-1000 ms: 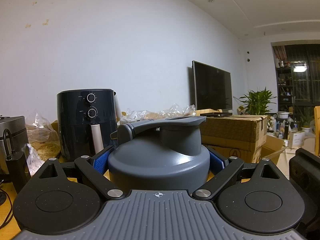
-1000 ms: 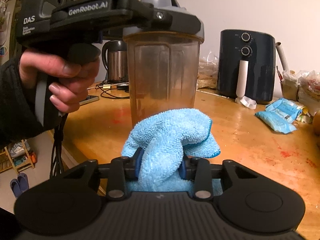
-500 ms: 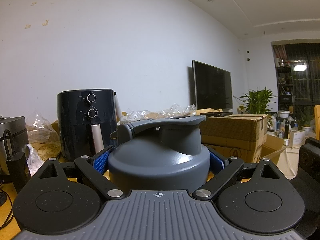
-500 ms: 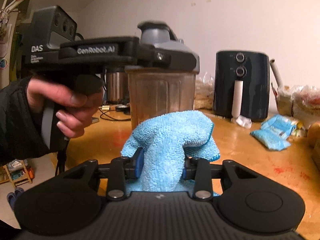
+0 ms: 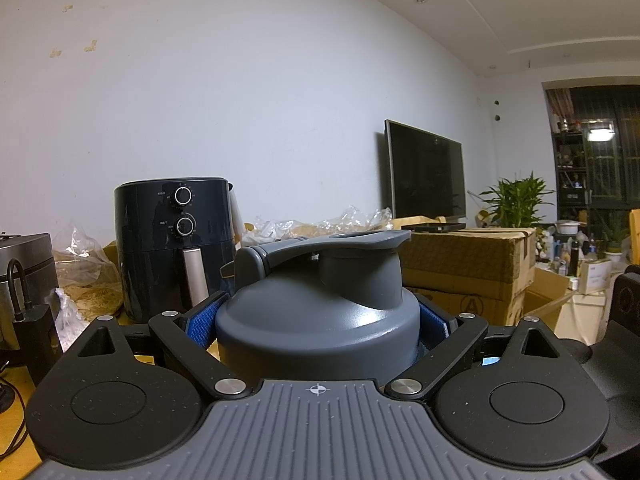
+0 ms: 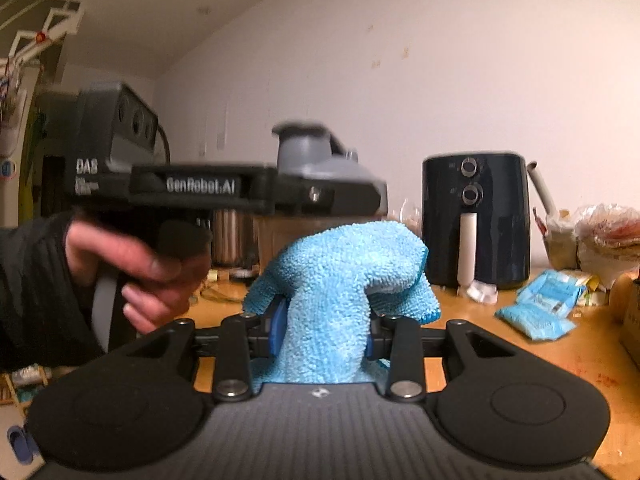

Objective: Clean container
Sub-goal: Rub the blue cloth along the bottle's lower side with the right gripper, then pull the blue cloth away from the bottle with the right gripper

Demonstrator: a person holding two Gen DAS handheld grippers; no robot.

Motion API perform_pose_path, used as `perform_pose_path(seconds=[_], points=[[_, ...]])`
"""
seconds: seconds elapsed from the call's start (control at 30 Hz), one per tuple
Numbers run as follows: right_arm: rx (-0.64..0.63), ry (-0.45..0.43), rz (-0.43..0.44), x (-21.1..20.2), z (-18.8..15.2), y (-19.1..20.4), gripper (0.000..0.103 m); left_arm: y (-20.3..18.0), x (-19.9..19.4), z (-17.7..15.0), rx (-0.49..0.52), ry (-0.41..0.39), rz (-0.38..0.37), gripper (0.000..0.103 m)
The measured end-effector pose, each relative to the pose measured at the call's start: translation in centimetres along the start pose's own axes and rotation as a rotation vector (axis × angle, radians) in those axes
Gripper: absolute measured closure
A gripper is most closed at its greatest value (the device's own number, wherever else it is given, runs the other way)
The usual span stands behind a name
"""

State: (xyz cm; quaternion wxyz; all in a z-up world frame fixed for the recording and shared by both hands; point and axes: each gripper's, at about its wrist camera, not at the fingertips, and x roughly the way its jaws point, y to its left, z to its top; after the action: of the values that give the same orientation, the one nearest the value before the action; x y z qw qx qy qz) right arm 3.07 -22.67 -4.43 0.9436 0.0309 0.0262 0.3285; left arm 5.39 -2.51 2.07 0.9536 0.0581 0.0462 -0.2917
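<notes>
My left gripper (image 5: 318,318) is shut on the grey lid (image 5: 316,344) of the container, its blue pads (image 5: 202,318) pressed against both sides. In the right wrist view a hand (image 6: 140,268) holds that left gripper (image 6: 344,196) level, and the lid's grey spout (image 6: 306,152) rises above it. The container's brownish clear body (image 6: 280,240) hangs below, mostly hidden by the cloth. My right gripper (image 6: 324,334) is shut on a light blue microfibre cloth (image 6: 344,264), bunched and standing up just in front of the container.
A black air fryer (image 6: 476,216) stands on the wooden table (image 6: 500,356) by the wall, with blue packets (image 6: 548,302) and bags to its right. A steel kettle (image 6: 230,240) and cables sit behind the hand. Cardboard boxes (image 5: 468,264) and a TV (image 5: 426,172) lie beyond.
The right wrist view has swung upward, so the container and left gripper sit lower in it and the cloth now covers most of the container's body. The left gripper's view is unchanged.
</notes>
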Motion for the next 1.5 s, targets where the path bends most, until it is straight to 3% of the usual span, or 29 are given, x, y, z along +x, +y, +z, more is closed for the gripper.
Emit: perform_pose_path(seconds=[0.3,1.5], points=[[0.028,-0.133,-0.011,-0.8,0.2,0.3,0.068,-0.1,0.0,-0.1,0.002,0.000,0.000,0.007],[0.017,-0.109,-0.042,-1.6,0.2,0.3,0.069,-0.4,-0.1,0.1,0.003,-0.004,0.018,0.007]])
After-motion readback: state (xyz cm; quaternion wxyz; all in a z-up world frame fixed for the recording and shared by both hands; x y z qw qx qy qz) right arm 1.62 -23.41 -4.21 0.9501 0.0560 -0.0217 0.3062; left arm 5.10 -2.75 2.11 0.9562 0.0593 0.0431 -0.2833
